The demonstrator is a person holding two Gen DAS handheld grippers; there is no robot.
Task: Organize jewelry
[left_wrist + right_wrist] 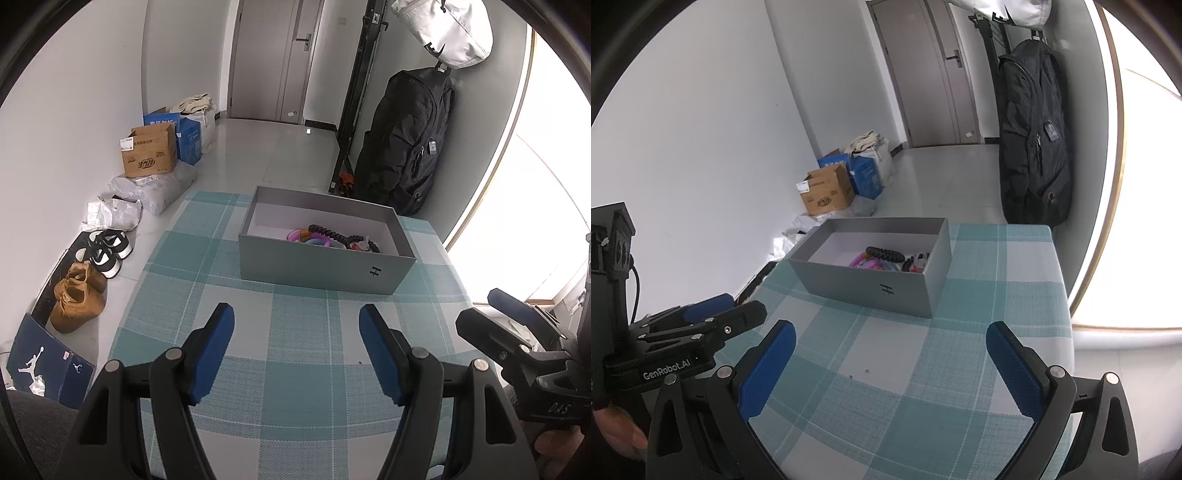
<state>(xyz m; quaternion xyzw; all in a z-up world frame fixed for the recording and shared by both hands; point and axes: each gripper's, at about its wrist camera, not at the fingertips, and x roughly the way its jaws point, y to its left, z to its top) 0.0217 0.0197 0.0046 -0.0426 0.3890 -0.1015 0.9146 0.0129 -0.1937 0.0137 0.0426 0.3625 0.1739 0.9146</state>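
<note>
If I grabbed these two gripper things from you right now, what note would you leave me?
Left gripper: open, empty, above the checked tablecloth.
Right gripper: open, empty, beside it.
Grey box: at the far end of the table, lid off; jewelry lies piled at one end, a black beaded strand on top.
Done: all visible pieces are in the box.
Left: possibly sorting the pile; nothing lies loose on the cloth.

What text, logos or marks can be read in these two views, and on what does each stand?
"GenRobot.AI": left gripper body.
"H"-like mark: grey box front wall.
"DAS": right gripper body, faint.
Jumping-figure logo, no words: blue shoebox.
Print on the cardboard box and blue boxes: too blurred to read.
</note>
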